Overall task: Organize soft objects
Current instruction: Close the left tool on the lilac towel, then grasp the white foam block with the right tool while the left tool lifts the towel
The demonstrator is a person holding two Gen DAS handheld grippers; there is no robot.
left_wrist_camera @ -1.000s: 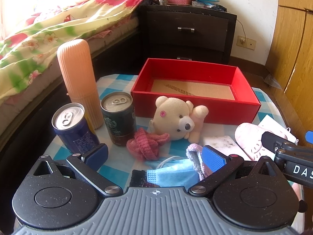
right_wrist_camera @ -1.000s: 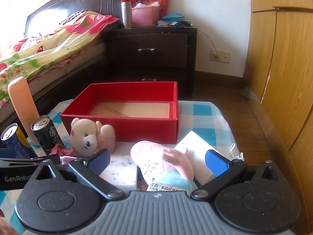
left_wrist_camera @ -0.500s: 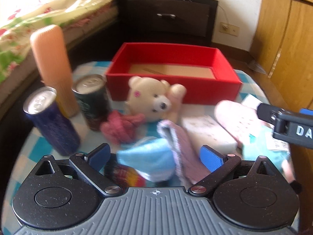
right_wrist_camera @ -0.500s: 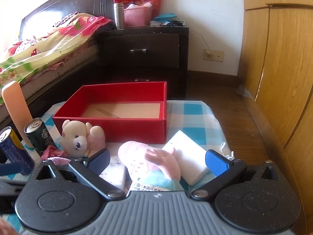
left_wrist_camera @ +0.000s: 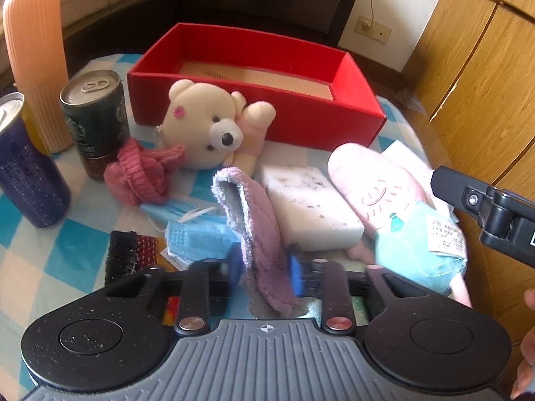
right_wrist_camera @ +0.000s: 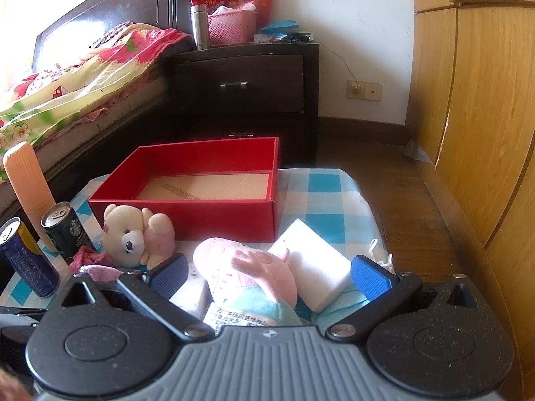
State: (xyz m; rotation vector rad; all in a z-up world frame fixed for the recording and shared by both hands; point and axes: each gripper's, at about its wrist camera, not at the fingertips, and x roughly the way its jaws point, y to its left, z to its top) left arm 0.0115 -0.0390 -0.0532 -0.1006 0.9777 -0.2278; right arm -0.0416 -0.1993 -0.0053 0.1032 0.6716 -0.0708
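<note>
Your left gripper is closing on the purple cloth, near the red box. Your right gripper stands released around the pink plush.

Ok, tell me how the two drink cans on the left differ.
The green can is dark green with a brown band at its base; the blue can is dark blue with yellow on its far side. The green can looks shorter and stands nearer the red box; the blue can stands nearer the camera, at the table's left edge. Both are upright and unopened.
</note>
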